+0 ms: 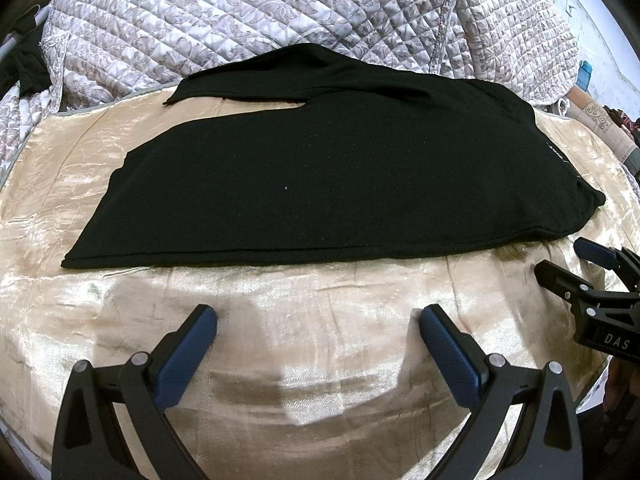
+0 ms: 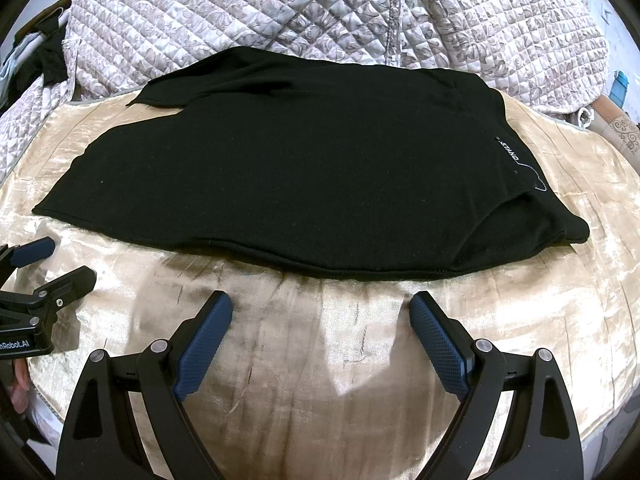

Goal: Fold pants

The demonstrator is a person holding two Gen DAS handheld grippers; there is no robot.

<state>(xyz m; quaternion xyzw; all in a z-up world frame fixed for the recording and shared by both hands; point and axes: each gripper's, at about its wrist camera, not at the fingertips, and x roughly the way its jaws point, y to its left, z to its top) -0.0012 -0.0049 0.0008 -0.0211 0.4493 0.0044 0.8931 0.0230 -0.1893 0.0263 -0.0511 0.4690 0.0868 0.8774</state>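
Observation:
Black pants (image 1: 312,184) lie flat on a shiny beige cloth (image 1: 312,360), legs to the left, waistband with a small white label (image 1: 558,152) to the right. They show the same way in the right wrist view (image 2: 280,168). My left gripper (image 1: 318,320) is open and empty, just short of the pants' near edge. My right gripper (image 2: 320,308) is open and empty, close to the near edge toward the waist end. Each gripper shows in the other's view: the right (image 1: 560,262), the left (image 2: 66,260).
A quilted floral bedspread (image 1: 248,16) is heaped behind the pants. Dark clothing (image 2: 48,64) hangs at the far left. A blue bottle (image 1: 585,74) and a patterned object (image 1: 600,120) stand at the far right. The beige cloth (image 2: 320,380) reaches the near edge.

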